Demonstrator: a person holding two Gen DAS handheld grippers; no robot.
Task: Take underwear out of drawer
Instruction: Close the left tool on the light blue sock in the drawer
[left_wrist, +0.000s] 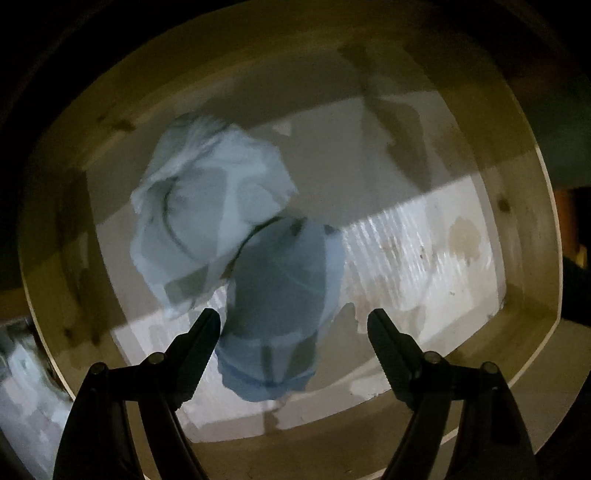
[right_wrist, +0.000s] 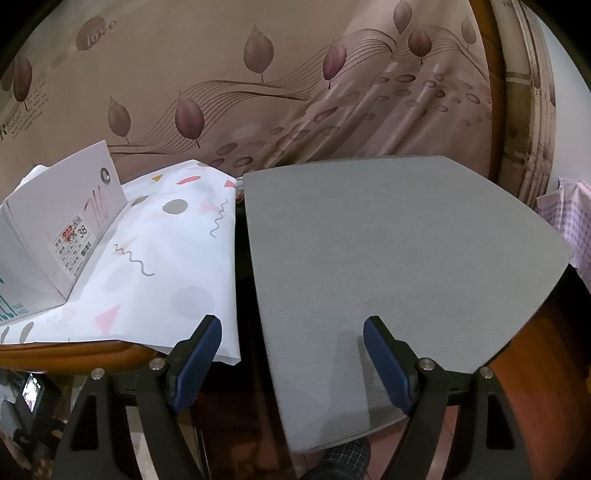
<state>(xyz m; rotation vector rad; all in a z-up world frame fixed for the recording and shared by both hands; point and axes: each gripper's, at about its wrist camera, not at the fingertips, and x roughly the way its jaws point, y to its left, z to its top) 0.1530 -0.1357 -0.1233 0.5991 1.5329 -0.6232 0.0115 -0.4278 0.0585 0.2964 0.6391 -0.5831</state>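
The left claw (left_wrist: 293, 325) points straight down into the wooden drawer (left_wrist: 524, 236), its jaws apart and holding nothing. Two pieces of underwear lie on the drawer floor: a darker blue pair (left_wrist: 280, 302) below the jaws and a pale blue pair (left_wrist: 207, 199) touching it. The right claw (right_wrist: 291, 332), jaws apart and empty, hangs above a grey mat (right_wrist: 388, 251).

The left gripper (left_wrist: 293, 325) pointed straight down into the wooden drawer (left_wrist: 524, 206), jaws wide — the darker blue underwear (left_wrist: 280, 295) lay between them, apparently untouched, beside a paler piece (left_wrist: 210, 206).
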